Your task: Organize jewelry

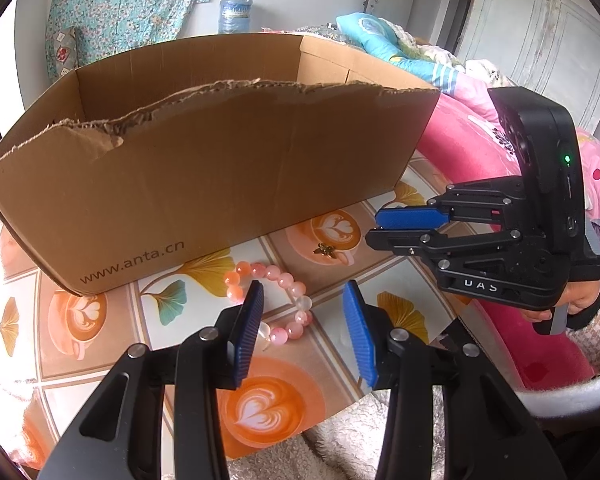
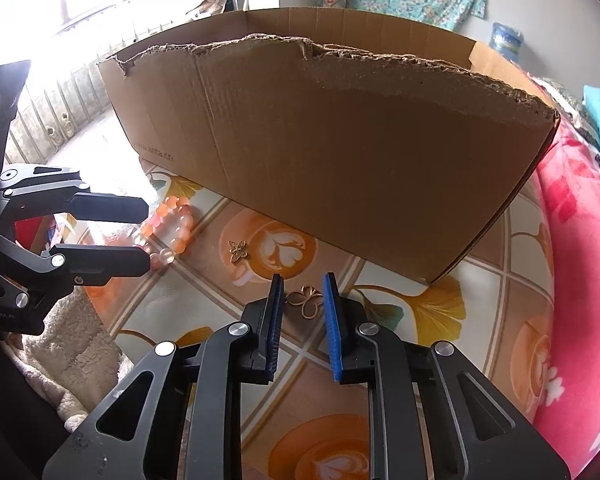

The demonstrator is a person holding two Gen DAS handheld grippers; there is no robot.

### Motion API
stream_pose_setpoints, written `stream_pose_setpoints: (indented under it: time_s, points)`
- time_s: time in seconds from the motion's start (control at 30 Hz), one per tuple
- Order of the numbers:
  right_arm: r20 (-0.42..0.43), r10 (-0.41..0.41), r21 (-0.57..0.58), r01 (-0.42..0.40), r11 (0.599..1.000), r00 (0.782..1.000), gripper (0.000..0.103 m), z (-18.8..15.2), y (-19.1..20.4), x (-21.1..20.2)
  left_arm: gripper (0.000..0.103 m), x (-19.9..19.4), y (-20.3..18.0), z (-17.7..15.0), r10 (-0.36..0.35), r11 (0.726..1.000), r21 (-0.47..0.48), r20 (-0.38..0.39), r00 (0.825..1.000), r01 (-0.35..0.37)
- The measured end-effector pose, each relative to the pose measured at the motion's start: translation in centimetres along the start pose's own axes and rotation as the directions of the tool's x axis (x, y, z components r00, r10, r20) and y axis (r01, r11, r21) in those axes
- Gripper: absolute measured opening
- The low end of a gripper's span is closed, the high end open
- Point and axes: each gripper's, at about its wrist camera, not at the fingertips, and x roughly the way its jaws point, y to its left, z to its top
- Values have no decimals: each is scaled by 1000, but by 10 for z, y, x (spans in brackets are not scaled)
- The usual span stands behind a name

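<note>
Bracelet [image 1: 272, 304]: left view, lower centre on desk [image 1: 112, 360] before box [image 1: 220, 184]; left tongs [image 1: 302, 320] spread astride it, ready to pinch. Right view: right tongs [image 2: 302, 312] narrowed, not touching clover charm [image 2: 306, 300] between pads; butterfly [image 2: 237, 251] upper left, loose.

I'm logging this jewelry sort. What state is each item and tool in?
Cardboard box: open-topped, near wall torn.
Bead bracelet: flat on table, between left tool pads, ungripped.
Butterfly charm: loose on table.
Butterfly ring pendant: on table, between right tool pads, ungripped.
</note>
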Motion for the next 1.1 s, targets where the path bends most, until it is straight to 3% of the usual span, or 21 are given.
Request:
stream_pose_setpoints:
  time_s: [0.3, 0.57, 0.97, 1.1]
  points:
    - [31, -8, 86, 5, 996, 999, 18, -10, -11, -16, 40, 14, -8, 19, -4, 998, 57, 22, 1000, 3]
    - [46, 9, 133, -15, 991, 999, 18, -13, -25, -21, 25, 38, -16, 27, 17, 993, 121, -31, 999, -13]
    - [56, 29, 154, -37, 987, 998, 18, -21, -36, -12, 24, 55, -28, 29, 73, 976, 209, -53, 996, -60]
    - [60, 30, 164, -40, 986, 998, 18, -23, -40, -11, 17, 57, -30, 28, 71, 973, 224, -45, 996, -59]
